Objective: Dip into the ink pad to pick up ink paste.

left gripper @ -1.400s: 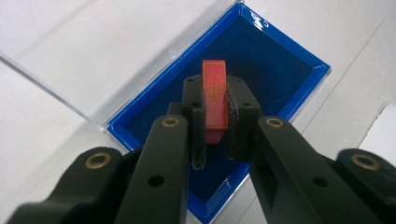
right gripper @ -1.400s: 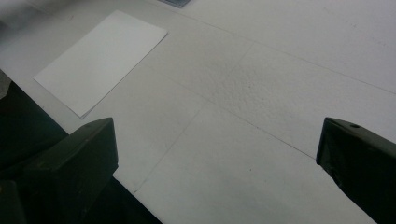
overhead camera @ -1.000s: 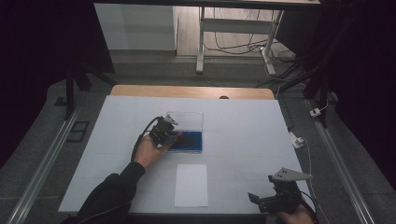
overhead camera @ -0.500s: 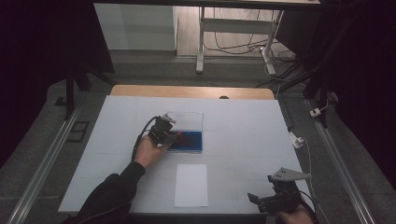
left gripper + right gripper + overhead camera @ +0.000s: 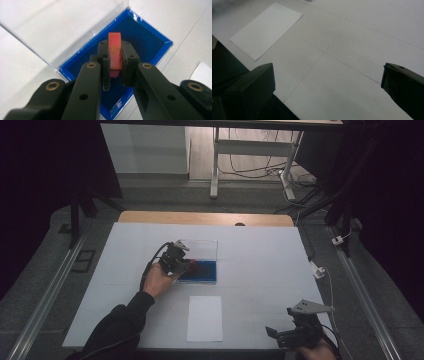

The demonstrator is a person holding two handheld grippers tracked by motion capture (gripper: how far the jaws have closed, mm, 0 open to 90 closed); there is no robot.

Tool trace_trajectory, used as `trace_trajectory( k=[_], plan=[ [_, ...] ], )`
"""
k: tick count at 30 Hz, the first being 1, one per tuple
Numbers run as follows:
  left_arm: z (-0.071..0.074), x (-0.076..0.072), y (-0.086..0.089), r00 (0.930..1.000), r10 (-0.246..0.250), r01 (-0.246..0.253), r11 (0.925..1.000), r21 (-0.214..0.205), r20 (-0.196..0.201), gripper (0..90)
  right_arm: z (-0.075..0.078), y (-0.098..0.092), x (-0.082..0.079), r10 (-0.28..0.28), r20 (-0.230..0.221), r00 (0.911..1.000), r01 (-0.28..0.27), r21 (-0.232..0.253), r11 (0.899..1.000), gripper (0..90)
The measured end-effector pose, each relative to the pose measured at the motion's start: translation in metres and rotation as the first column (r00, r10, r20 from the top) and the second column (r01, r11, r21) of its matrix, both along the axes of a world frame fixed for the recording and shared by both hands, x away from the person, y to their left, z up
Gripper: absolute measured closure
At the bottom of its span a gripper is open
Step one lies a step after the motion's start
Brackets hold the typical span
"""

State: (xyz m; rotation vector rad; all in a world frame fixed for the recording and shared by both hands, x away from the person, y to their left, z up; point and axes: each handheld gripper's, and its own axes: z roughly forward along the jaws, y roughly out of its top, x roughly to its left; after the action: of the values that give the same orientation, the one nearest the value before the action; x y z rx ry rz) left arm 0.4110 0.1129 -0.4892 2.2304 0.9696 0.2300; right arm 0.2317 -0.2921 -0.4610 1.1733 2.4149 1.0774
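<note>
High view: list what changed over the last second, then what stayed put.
Nothing visibly changed. The left gripper stays shut on the red block over the blue tray of the open clear-lidded box. The right gripper stays open at the near right edge of the table, and the white sheet lies where it was.
</note>
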Motion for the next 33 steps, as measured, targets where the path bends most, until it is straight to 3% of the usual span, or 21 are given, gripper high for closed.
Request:
trace_trajectory(
  k=[10, 24, 33],
  plan=[
    [0.02, -0.004, -0.004, 0.999, -0.021, 0.023, 0.9979, -0.06, 0.039, 79.6, 0.0, 0.0, 0.0, 0.002, -0.003, 1.0, -0.002, -0.007, 1.0, 0.0],
    [0.003, -0.002, -0.026, 0.998, -0.061, 0.061, 0.9981, 0.007, 0.016, 79.6, 0.0, 0.001, 0.0, 0.008, -0.006, 1.0, -0.008, -0.011, 1.0, 0.0],
    [-0.007, 0.001, -0.032, 0.9984, -0.057, 0.057, 0.9973, 0.046, -0.003, 79.6, 0.0, 0.001, 0.0, 0.005, -0.007, 1.0, -0.005, -0.011, 1.0, 0.0]
  ],
)
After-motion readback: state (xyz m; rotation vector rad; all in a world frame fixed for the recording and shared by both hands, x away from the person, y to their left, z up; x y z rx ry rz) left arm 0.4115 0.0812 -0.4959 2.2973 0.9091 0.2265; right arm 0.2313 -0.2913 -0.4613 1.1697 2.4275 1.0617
